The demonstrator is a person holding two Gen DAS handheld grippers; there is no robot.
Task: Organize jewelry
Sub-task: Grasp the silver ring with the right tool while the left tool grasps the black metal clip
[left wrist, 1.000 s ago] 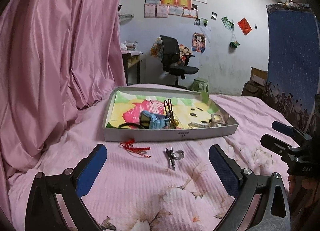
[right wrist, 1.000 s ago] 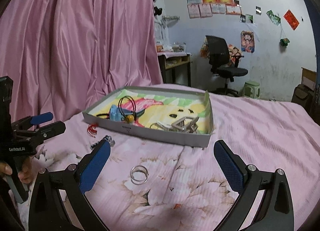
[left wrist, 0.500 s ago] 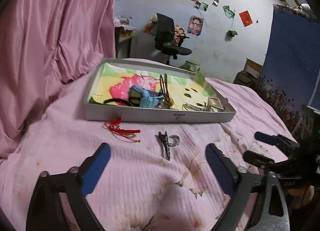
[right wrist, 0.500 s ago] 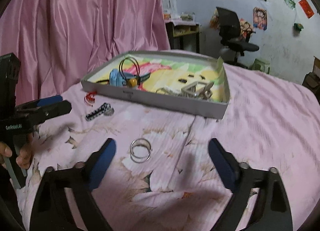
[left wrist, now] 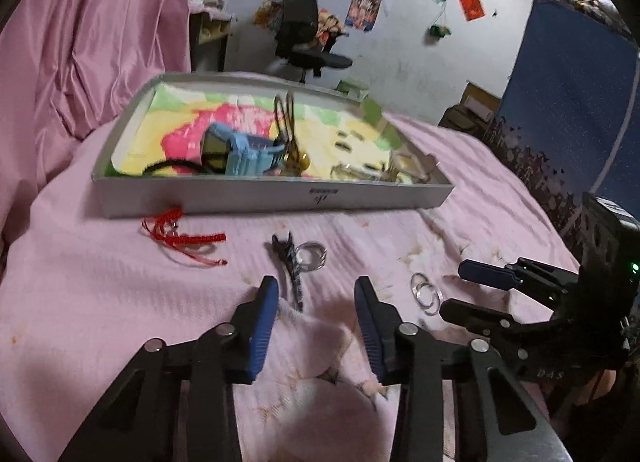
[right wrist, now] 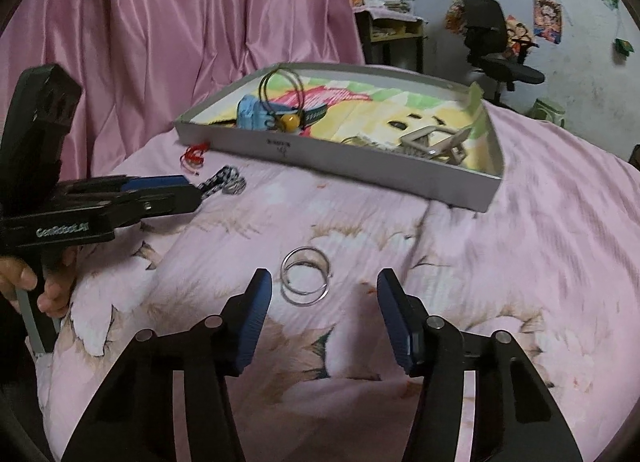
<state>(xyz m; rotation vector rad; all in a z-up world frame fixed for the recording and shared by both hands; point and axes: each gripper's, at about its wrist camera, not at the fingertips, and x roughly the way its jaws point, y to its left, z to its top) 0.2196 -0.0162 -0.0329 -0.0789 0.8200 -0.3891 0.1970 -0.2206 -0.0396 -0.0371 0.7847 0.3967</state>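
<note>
Both grippers hover, jaws apart, over a pink bed: the left gripper (left wrist: 316,294) near a black clip (left wrist: 289,262), the right gripper (right wrist: 324,290) just short of two rings (right wrist: 306,280). The tray (right wrist: 344,153) sits beyond, open bedspread between.

A bedroom in a home. The work surface was a bed with a pink floral bedspread (right wrist: 520,262). A pink satin curtain (right wrist: 180,41) hung along one side. Behind stood a black office chair (left wrist: 304,45) and a cluttered desk (right wrist: 394,31). Posters (right wrist: 547,18) and paper sheets were stuck on the scuffed white wall (left wrist: 420,53).
</note>
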